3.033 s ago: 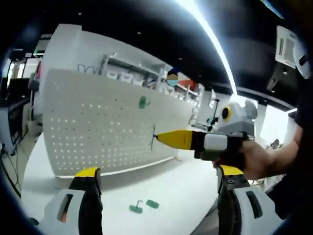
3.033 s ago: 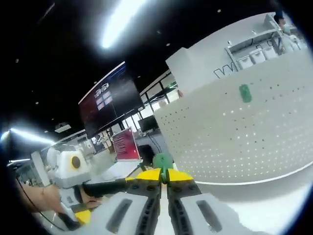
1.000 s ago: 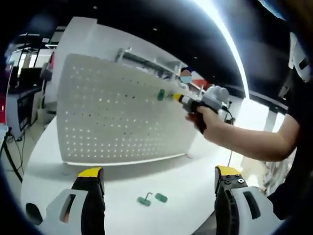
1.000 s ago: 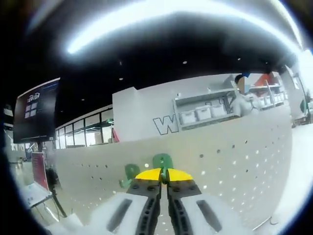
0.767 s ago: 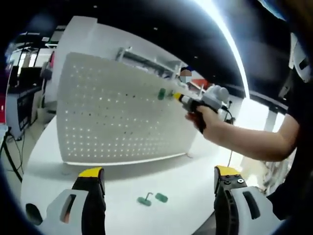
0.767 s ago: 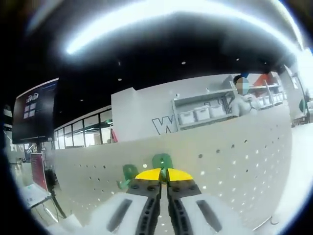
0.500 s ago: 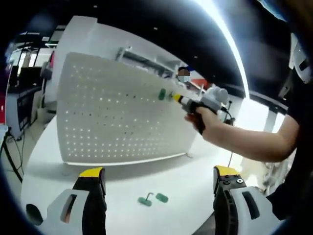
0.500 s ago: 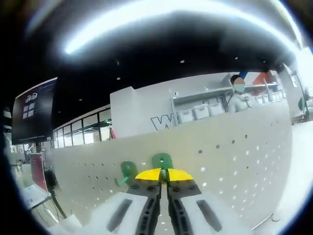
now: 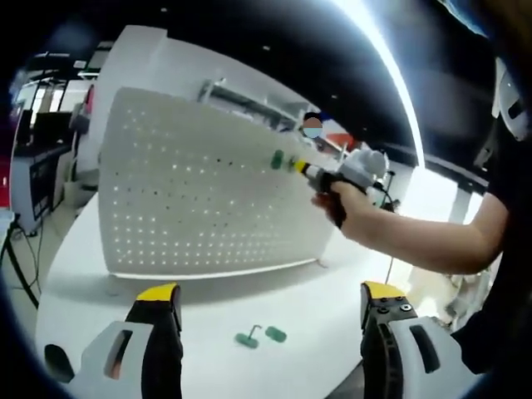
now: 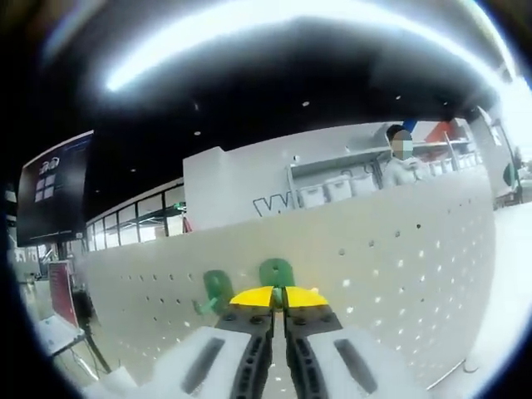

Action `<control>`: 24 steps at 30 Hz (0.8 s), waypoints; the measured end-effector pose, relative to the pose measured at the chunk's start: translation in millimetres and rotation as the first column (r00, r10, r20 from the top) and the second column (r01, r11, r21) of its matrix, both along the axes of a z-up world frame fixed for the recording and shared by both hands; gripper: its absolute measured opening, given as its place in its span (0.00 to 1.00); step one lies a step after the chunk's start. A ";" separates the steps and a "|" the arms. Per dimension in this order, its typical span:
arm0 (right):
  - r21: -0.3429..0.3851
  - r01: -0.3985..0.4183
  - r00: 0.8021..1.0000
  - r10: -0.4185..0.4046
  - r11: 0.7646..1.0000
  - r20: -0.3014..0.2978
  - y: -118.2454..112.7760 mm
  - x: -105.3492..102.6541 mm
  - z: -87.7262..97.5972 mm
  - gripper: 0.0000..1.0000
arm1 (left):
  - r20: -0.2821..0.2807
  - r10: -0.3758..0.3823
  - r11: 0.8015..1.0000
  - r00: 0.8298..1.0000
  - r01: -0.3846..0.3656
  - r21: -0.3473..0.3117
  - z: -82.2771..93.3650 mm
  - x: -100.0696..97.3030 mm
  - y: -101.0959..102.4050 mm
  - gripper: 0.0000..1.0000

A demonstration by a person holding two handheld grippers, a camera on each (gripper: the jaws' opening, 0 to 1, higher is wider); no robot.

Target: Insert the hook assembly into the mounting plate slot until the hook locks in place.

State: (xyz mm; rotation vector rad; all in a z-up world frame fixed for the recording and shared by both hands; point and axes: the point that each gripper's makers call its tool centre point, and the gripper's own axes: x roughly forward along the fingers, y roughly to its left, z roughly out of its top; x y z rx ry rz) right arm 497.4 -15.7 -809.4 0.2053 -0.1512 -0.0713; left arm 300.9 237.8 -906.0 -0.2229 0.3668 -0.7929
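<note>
pressing a green hook (image 10: 276, 272) at the pegboard (image 10: 399, 266) beside a mounted hook (image 10: 216, 289) — right gripper (image 10: 278, 301) clamps it, lock unconfirmed — left gripper (image 9: 264, 301) wide, idle.

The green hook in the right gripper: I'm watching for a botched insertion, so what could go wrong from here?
The right gripper is shut on the green hook right at the pegboard, next to a mounted hook; a slight misalignment could miss the holes or bump that neighbour. The left gripper hangs open over two spare hooks on the table; lowering it could scatter them.
</note>
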 end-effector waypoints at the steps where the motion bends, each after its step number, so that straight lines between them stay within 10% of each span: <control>1: -0.002 0.000 1.000 0.000 1.000 -0.002 0.0 0.1 0.0 0.00 | 0.002 -0.001 1.000 1.000 0.001 -0.002 0.9 0.1 -0.7 0.90; 15: 0.017 -0.038 0.997 0.039 0.999 -0.064 1.7 0.8 1.0 0.05 | 0.026 0.021 1.000 0.999 -0.021 0.000 10.8 -1.5 4.7 0.91; 24: -0.009 -0.035 0.999 0.034 0.999 -0.008 -6.2 -13.4 34.4 0.09 | 0.037 0.015 1.000 0.999 -0.015 0.012 13.5 -5.4 4.5 0.91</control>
